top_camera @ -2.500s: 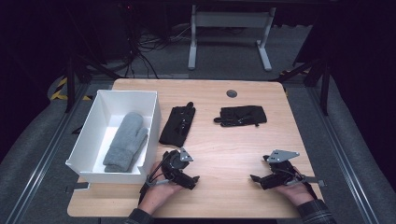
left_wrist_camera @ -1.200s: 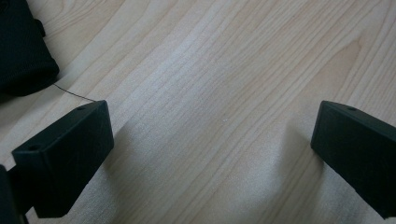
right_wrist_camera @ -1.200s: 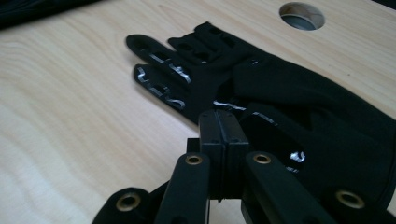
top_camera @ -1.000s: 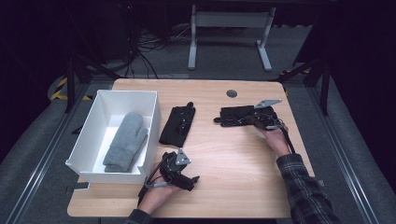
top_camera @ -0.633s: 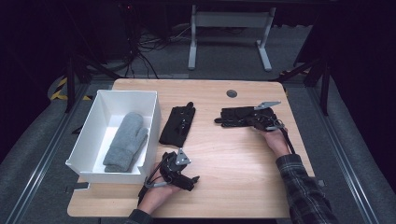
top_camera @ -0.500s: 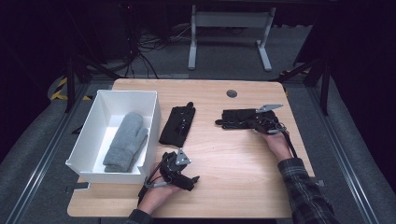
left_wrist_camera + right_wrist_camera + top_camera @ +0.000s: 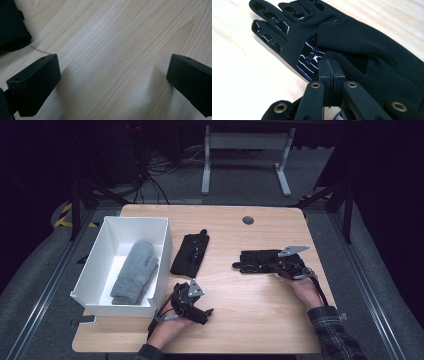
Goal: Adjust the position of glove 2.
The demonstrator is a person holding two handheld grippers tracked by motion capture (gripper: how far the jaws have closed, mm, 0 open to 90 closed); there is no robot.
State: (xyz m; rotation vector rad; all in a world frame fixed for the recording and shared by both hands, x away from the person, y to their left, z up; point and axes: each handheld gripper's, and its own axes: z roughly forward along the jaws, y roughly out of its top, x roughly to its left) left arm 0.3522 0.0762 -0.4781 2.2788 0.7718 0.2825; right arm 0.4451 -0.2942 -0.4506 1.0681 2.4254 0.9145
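High view: wooden tabletop with pale straight grain. A black glove lies flat at about 3 o'clock from the tabletop's centre, fingers toward 9 o'clock. The right claw sits on its cuff end. A second black glove lies near centre, just beside a white box at 9 o'clock. The box is a rigid, straight-walled rectangle holding a grey knitted mitten. The left claw rests at 6 o'clock, apart from everything.

Left gripper view: left claw jaws spread wide over bare wood, nothing between them. A corner of dark cloth shows at 10 o'clock, a loose thread trailing from it.

Right gripper view: right claw pressed together, tips pinching a fold of the glove near the cuff. The cloth is smooth and matte, with glossy rubbery grip strips on palm and fingers.

Judgement: the glove is light, limp and will drape when lifted. The cuff fold is the better hold, since thin cloth could slip from a shallow pinch.
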